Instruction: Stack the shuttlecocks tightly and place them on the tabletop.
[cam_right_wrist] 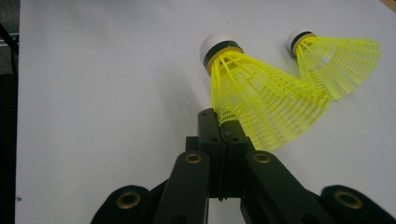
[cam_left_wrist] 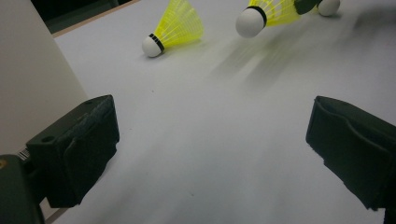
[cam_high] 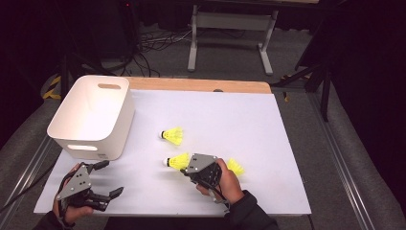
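Note:
Three yellow shuttlecocks with white cork tips are on the white table cover (cam_high: 249, 120). My right gripper (cam_high: 184, 170) is shut on the skirt edge of the middle shuttlecock (cam_high: 177, 161). The right gripper view has those jaws (cam_right_wrist: 223, 123) pinching that shuttlecock's (cam_right_wrist: 261, 102) mesh, cork pointing away. A second shuttlecock (cam_high: 173, 135) lies farther back, also seen in the right gripper view (cam_right_wrist: 336, 58). The third shuttlecock (cam_high: 235, 167) lies just right of my right hand. My left gripper (cam_high: 109, 178) stands open and empty at the front left; beyond its jaws (cam_left_wrist: 210, 126) lie a loose shuttlecock (cam_left_wrist: 175, 28) and the held shuttlecock (cam_left_wrist: 264, 16).
A white plastic bin (cam_high: 93, 115) with handle slots stands at the back left, close beside my left gripper; its wall (cam_left_wrist: 28, 84) is at the left of the left gripper view. A wooden table edge (cam_high: 201, 85) runs along the back. A desk frame (cam_high: 230, 28) stands beyond.

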Demonstrator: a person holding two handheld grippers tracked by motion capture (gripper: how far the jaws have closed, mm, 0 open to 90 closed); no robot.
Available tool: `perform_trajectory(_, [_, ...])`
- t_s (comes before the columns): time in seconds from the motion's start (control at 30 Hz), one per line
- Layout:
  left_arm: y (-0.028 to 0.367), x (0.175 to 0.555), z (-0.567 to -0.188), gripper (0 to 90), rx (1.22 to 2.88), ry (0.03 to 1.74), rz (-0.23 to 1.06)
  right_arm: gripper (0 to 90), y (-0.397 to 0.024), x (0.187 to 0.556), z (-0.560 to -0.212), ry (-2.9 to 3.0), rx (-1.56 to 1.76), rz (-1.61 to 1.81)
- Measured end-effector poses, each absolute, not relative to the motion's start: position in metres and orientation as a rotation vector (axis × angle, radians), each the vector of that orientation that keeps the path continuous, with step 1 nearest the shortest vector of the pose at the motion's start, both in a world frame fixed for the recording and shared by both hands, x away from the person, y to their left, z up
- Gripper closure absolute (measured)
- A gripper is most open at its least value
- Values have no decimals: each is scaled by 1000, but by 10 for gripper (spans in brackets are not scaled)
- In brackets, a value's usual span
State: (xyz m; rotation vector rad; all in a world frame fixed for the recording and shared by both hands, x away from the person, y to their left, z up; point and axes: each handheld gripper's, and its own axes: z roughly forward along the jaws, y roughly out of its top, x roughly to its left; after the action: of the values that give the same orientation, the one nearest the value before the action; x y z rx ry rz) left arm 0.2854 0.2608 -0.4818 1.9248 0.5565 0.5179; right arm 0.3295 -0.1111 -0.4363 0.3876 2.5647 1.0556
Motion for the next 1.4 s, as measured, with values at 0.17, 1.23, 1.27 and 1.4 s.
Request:
perform_trajectory(0.17, [262,285,-482,31,1914,554,513,900,-119,328,-431,2554,394,1077])
perform_trajectory(1.23, [263,285,-482,27,1917,550,510,900,-149,336,-413,2470,464,1072])
perform_trajectory(1.27, [263,286,-482,27,1919,550,510,900,-149,337,-413,2470,470,1074])
perform_trajectory(1.4, [262,286,-482,27,1920,549,512,900,-150,342,-414,2473,480,1064])
